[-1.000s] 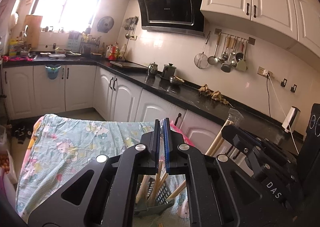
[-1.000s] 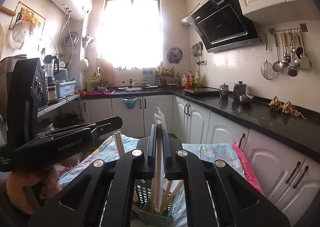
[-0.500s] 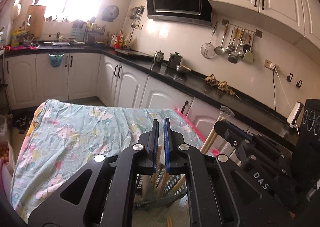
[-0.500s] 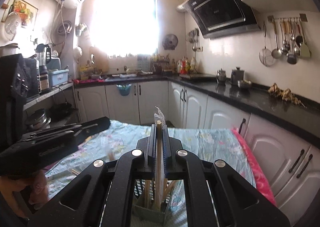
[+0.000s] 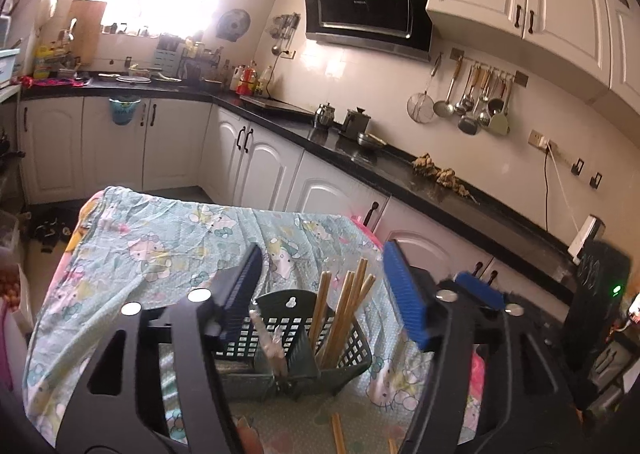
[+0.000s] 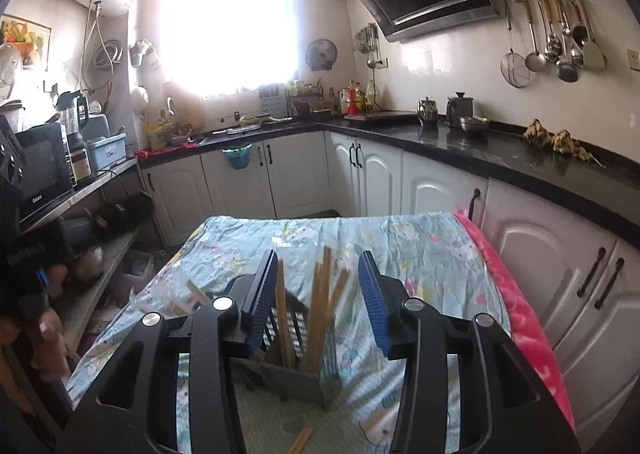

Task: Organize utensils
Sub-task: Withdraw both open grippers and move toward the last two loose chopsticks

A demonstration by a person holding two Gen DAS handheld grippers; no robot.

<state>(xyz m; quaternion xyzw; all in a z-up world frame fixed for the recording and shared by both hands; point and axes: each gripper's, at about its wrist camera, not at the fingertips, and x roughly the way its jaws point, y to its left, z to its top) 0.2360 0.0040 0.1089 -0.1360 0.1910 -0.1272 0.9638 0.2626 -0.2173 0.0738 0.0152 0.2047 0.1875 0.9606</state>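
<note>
A dark green slotted utensil holder (image 5: 288, 338) stands on the cloth-covered table (image 5: 152, 250). Several wooden chopsticks (image 5: 344, 314) stand upright in its right compartment; a wrapped utensil (image 5: 272, 342) leans in the middle one. My left gripper (image 5: 320, 290) is open and empty, its jaws either side of the holder. My right gripper (image 6: 318, 286) is open and empty above the same holder (image 6: 296, 370), with the chopsticks (image 6: 316, 314) between its jaws. Loose chopsticks lie on the cloth in front (image 5: 338, 432) and to the left (image 6: 196, 294).
The table carries a pale blue cartoon-print cloth with a pink edge (image 6: 516, 294) on the right. White cabinets and a black counter (image 6: 480, 146) run behind and to the right. A shelf with a microwave (image 6: 44, 170) stands left. The other gripper's body (image 5: 592, 286) shows at right.
Both grippers were shut, the right one on a chopstick; both have opened. The chopstick now stands in the holder. Both views have dropped lower toward the holder.
</note>
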